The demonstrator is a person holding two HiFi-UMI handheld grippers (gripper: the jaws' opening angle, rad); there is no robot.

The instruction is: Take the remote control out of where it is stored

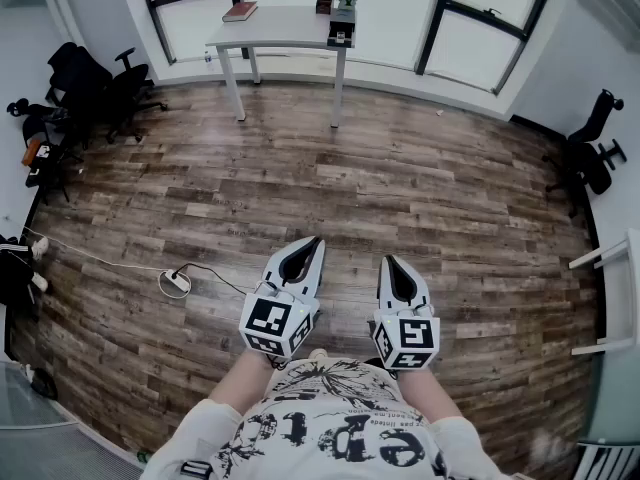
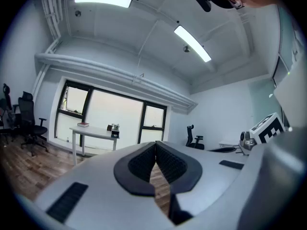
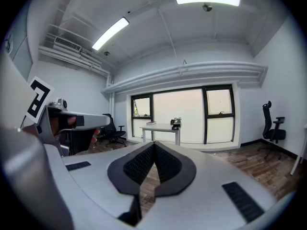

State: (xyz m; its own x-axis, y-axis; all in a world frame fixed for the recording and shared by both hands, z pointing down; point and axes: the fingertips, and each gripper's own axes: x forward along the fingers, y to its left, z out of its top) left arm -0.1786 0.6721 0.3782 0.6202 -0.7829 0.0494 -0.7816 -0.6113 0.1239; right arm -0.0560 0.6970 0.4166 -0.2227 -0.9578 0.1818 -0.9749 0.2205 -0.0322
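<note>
Apparently not yet started, I held my left gripper and right gripper pressed together, empty, pointing toward the tabletop at twelve o'clock.

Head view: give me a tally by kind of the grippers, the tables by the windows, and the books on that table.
Grippers: 2, the left gripper and the right gripper, both shut with nothing between the jaws
Table by the windows: 1
Book on it: 1
Total: 4

Daylight is pouring through blown-out windows, and ceiling strip lights are glaring. Fisheye distortion is bending the edges.
</note>
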